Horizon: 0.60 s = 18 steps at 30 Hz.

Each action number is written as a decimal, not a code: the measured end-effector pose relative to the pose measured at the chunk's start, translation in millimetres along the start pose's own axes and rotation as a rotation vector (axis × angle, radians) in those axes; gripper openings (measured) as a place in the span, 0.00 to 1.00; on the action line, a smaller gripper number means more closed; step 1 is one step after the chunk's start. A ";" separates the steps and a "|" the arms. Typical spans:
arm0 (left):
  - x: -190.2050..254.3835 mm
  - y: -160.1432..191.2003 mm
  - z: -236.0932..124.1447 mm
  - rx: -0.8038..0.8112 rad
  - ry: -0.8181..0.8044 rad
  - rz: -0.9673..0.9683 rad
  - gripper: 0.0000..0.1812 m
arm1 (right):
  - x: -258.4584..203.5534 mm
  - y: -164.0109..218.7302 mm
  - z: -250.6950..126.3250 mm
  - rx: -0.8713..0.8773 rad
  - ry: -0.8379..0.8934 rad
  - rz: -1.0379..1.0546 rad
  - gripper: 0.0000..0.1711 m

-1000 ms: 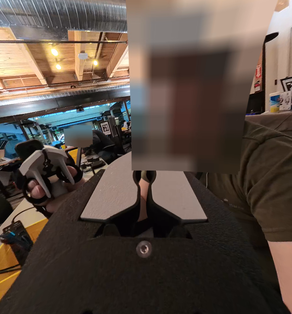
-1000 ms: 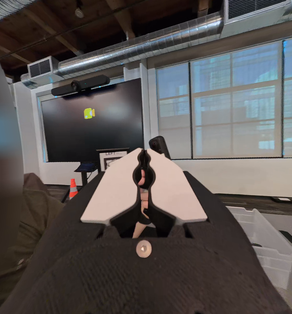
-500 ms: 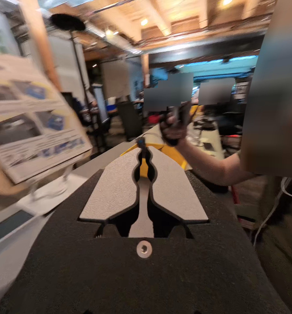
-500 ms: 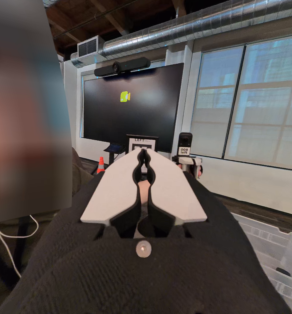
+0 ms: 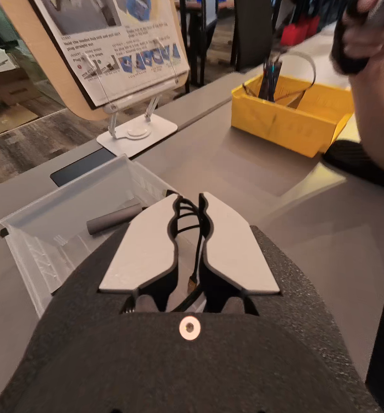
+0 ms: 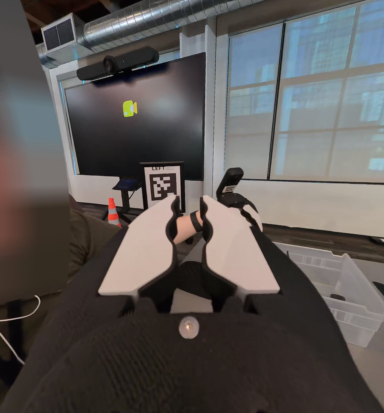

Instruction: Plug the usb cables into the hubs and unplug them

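Both tools gape apart, left tool [image 5: 188,196] above black cables [image 5: 192,225] in clear bin [image 5: 59,201].

hub [image 5: 114,219] half hidden by left claw [image 5: 188,195]

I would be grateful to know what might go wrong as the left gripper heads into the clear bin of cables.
1. The black cables lie looped; the open left gripper may snag several.
2. The grey hub lies loose, so it may slide.
3. The right gripper faces away, unable to steady anything.
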State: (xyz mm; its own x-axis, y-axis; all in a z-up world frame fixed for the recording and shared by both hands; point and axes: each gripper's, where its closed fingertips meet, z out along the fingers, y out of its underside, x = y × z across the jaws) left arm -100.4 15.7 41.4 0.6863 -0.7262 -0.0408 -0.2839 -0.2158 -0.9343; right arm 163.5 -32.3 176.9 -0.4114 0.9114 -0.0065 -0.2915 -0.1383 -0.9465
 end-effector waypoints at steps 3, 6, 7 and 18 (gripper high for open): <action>-0.5 21.2 8.8 -0.176 -0.057 0.089 0.13 | 4.8 3.1 -2.8 -0.008 -0.002 0.040 0.11; 0.5 29.3 20.9 -0.263 -0.052 0.106 0.14 | 11.3 6.6 -5.5 -0.024 0.022 0.052 0.11; 4.4 30.0 25.6 -0.275 -0.023 0.095 0.14 | 12.3 6.3 -6.4 -0.021 0.027 0.052 0.11; -7.9 42.8 27.3 -0.365 -0.104 0.161 0.13 | 13.1 6.4 -14.4 -0.044 0.037 0.050 0.11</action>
State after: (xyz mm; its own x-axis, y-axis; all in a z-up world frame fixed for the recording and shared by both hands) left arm -99.7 30.0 -7.9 0.6721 -0.7041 -0.2292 -0.5996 -0.3358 -0.7264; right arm 168.7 -15.7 166.1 -0.3920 0.9177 -0.0651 -0.2324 -0.1672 -0.9581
